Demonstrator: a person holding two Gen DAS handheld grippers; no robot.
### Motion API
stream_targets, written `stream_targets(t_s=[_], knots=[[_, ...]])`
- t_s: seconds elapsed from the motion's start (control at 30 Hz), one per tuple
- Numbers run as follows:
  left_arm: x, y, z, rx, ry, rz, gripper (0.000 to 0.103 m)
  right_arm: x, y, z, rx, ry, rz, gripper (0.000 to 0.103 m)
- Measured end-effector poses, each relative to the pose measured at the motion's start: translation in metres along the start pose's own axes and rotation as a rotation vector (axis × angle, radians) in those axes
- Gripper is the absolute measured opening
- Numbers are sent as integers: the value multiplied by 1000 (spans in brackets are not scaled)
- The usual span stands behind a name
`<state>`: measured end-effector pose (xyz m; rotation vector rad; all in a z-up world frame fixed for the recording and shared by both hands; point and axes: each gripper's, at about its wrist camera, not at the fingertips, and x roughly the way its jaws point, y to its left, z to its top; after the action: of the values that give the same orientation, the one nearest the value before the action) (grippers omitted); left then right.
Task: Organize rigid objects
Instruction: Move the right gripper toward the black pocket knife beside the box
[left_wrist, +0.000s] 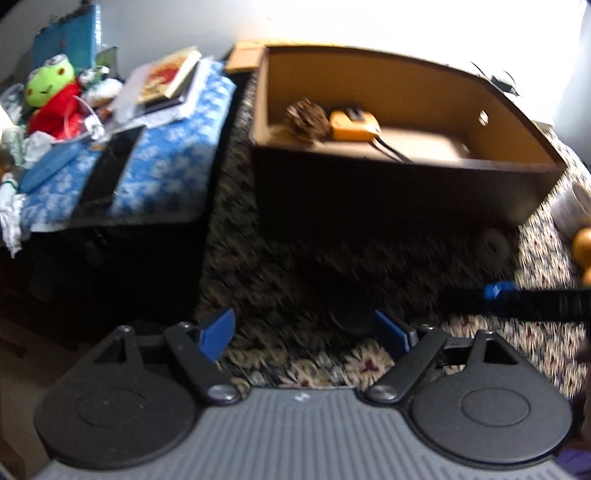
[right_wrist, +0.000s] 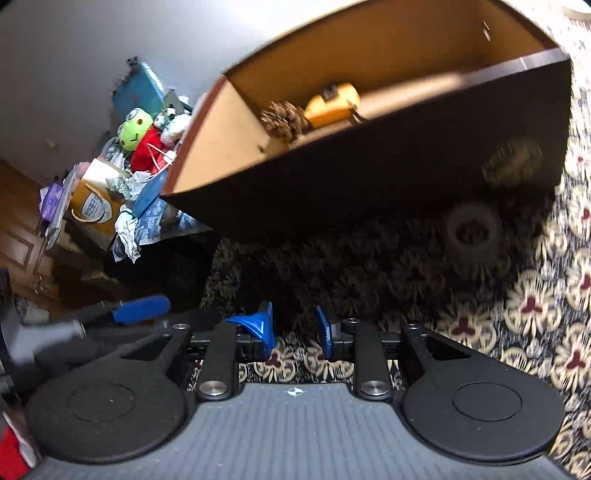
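A green frog plush toy (left_wrist: 50, 83) in red clothes is seen at the upper left of the left wrist view. Just beside it, books (left_wrist: 168, 79) are stacked on a blue and white cloth (left_wrist: 173, 147). A blue case (left_wrist: 66, 37) is stood up behind the toy. A dark rug with flowers (right_wrist: 532, 299) is spread over the lower right of the right wrist view. A brown wooden floor (right_wrist: 22, 229) is seen at the left edge there.

Pine cone (left_wrist: 307, 119) sits left of the tape measure (left_wrist: 354, 125) inside the box (left_wrist: 406, 192); tape roll (right_wrist: 472, 232) lies on the carpet (right_wrist: 535, 295) before it.
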<state>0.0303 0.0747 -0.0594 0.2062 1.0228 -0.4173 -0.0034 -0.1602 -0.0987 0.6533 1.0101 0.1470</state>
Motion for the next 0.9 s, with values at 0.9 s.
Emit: stream_targets(t_s=[0.9], knots=[[52, -21, -5, 1, -39, -66, 86, 60, 12, 25, -62, 91, 103, 13]])
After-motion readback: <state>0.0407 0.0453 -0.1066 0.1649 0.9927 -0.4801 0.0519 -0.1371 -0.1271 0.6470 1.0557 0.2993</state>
